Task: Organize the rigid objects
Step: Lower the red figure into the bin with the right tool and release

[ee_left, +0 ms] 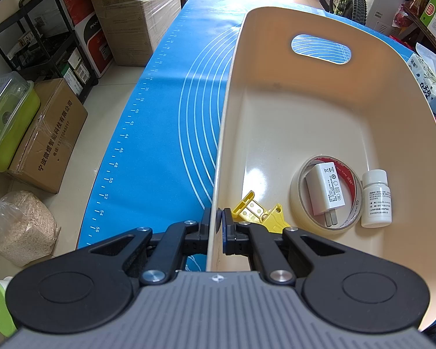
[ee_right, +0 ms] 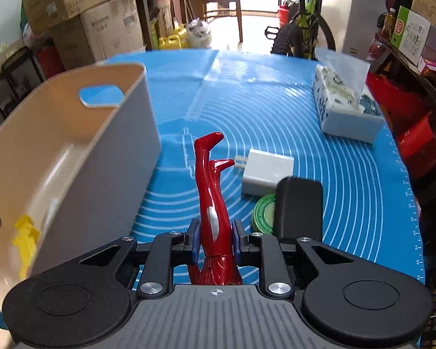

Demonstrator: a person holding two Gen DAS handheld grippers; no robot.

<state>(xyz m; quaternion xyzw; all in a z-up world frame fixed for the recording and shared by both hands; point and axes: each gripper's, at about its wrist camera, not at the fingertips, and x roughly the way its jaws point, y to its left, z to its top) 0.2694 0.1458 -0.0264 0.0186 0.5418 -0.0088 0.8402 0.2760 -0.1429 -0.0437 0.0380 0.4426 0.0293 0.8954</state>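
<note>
My left gripper (ee_left: 217,222) is shut on the left wall of the cream bin (ee_left: 305,110). Inside the bin lie a yellow plastic piece (ee_left: 257,210), a tape roll (ee_left: 300,203) with a white charger (ee_left: 325,189) in its hole, and a small white bottle (ee_left: 376,199). My right gripper (ee_right: 216,240) is shut on a red figurine (ee_right: 213,192), legs pointing forward, held above the blue mat (ee_right: 334,151) just right of the bin (ee_right: 58,145). On the mat lie a white charger (ee_right: 266,171), a green round tin (ee_right: 263,212) and a black box (ee_right: 299,209).
A tissue pack (ee_right: 343,107) sits at the mat's far right. Cardboard boxes (ee_left: 136,14), a black shelf (ee_left: 43,37) and a green container (ee_left: 5,119) stand on the floor left of the table. A bicycle (ee_right: 302,20) stands behind it.
</note>
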